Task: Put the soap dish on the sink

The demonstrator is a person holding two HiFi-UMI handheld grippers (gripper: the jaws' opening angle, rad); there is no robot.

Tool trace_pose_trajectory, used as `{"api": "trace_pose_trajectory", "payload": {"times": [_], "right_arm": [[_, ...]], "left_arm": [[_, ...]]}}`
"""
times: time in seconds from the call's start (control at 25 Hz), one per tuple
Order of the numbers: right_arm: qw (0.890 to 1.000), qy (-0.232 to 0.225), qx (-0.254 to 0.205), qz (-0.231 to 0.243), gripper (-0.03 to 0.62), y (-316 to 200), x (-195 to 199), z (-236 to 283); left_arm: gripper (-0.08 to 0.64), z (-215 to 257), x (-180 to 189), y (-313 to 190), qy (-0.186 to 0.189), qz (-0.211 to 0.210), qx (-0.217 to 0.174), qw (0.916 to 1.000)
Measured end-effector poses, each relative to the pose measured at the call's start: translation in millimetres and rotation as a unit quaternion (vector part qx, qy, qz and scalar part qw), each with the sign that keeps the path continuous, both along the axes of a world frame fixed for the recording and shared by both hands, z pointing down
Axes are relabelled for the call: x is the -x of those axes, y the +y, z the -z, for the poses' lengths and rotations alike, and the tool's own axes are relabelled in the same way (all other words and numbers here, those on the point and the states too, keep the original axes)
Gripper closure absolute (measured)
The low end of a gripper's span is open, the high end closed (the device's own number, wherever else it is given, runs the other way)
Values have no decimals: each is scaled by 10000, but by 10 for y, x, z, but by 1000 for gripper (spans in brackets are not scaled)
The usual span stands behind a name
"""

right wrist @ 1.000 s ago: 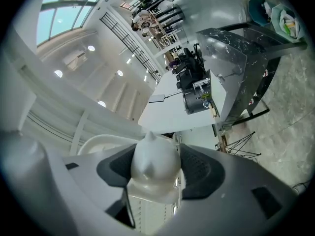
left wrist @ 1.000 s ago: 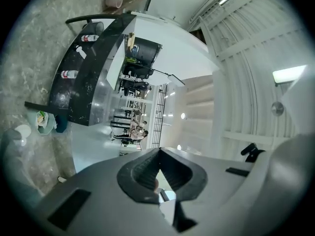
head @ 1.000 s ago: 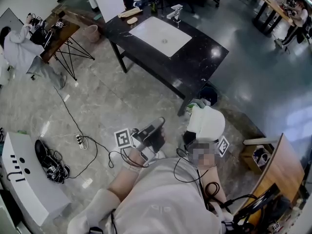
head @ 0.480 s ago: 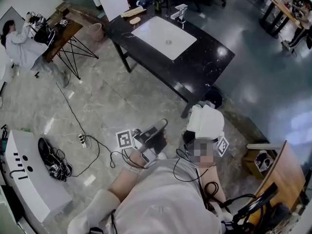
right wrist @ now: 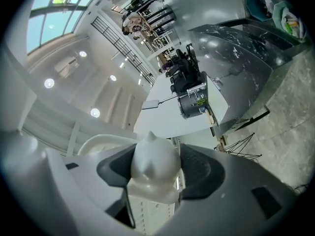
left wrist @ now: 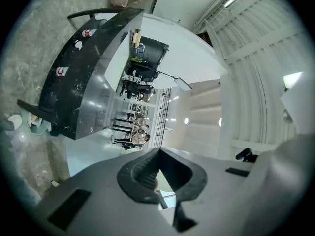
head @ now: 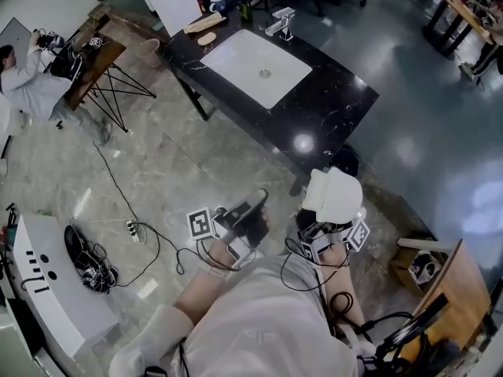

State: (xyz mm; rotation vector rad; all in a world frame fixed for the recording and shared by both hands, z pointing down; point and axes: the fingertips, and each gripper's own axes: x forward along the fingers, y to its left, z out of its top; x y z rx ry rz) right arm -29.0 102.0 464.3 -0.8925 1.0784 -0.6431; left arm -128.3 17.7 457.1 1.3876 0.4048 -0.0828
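Evidently the right gripper (right wrist: 156, 173) clamps its jaws on the soap dish (head: 334, 196) to carry it toward the sink (head: 258, 66) in the tabletop (head: 334, 104); the left gripper (left wrist: 160, 177) has jaws closed, empty

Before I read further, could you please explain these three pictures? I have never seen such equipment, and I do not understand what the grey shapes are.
There is no robot here. A person holds a tool with two jaws in each hand. The head view comes from a camera on the person's head. It looks down at a black table with a white sink and a tap. The other two pictures come from cameras that ride on the tools, so the grey shapes are the tools themselves. The left gripper is shut and empty. The right gripper is shut on a white soap dish, which is not yet at the sink.
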Motion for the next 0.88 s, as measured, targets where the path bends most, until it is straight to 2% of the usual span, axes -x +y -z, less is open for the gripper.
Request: {"api": "trace_pose_trajectory", "payload": {"times": [0.24, 0.4, 0.68, 0.8, 0.88], "right_arm": [[9999, 2, -22, 141, 318, -132, -734, 41], [9996, 35, -31, 281, 318, -204, -1064, 103], [9980, 44, -39, 634, 318, -341, -1901, 205], [9970, 21, -34, 775, 318, -371, -2167, 188], [9963, 15, -17, 854, 318, -397, -2330, 154]], "left_arm": [[554, 71, -642, -196, 130, 283, 77, 9995], [554, 152, -922, -215, 154, 386, -101, 9991], [553, 263, -1746, -234, 73, 650, -324, 9973], [552, 319, -2022, -228, 150, 782, -313, 9963], [523, 341, -2173, -223, 247, 820, -283, 9959]]}}
